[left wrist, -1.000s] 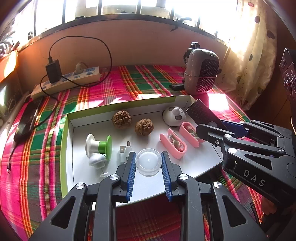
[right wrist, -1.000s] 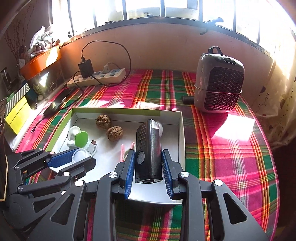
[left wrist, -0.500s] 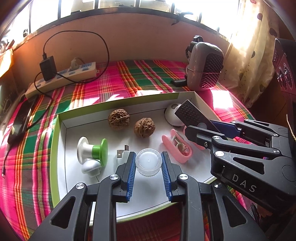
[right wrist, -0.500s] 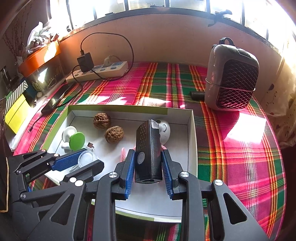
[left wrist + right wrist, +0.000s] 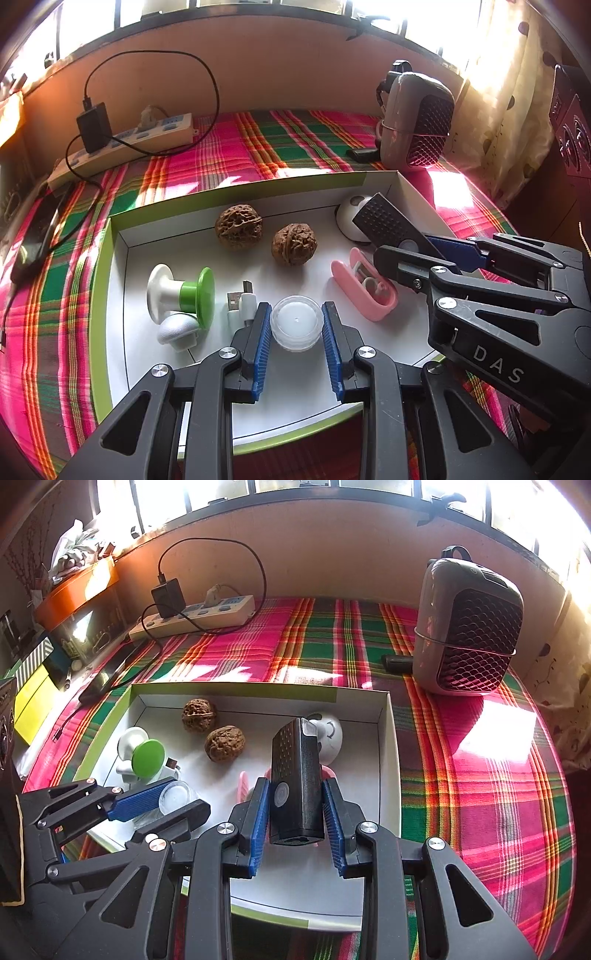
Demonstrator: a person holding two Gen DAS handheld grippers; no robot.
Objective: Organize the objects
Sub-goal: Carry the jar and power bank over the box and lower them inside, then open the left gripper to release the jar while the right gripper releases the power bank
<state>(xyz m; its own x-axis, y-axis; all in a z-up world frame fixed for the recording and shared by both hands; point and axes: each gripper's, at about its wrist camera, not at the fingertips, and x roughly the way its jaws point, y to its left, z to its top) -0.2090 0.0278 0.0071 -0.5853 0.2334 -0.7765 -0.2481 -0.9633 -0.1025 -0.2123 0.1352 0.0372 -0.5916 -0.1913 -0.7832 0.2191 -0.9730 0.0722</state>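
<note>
Your left claw (image 5: 296, 326) is clamped on the small clear round jar (image 5: 296, 326), its blue pads pressed to the jar's sides just above the floor of the white tray (image 5: 122, 280). That low, steep grip suits a short round thing: the pads catch the wall at its widest, so it should not squirt out when you set it down.

Your right claw (image 5: 296, 805) is clamped on the black ribbed block (image 5: 297, 775), which stands on end between the pads and leans away from you over the tray's right half. You hold it by its lower end, and I judge that is so the long body can be lowered into the bare strip beside the tray's right wall.

Both task things are over the tray, which sits on the plaid cloth of the surface (image 5: 480, 775). The tray is filling by kind, it seems: two walnuts (image 5: 266, 236) together toward the back, the green and white spool (image 5: 181, 293) and a white USB plug (image 5: 242, 304) at the left, an open pink case (image 5: 364, 286) in the middle, a white dome (image 5: 328, 734) behind the block.

Mind the pink case: it lies right under the block, so the block could land on it. The two claws are also near each other, so set one thing down at a time.
</note>
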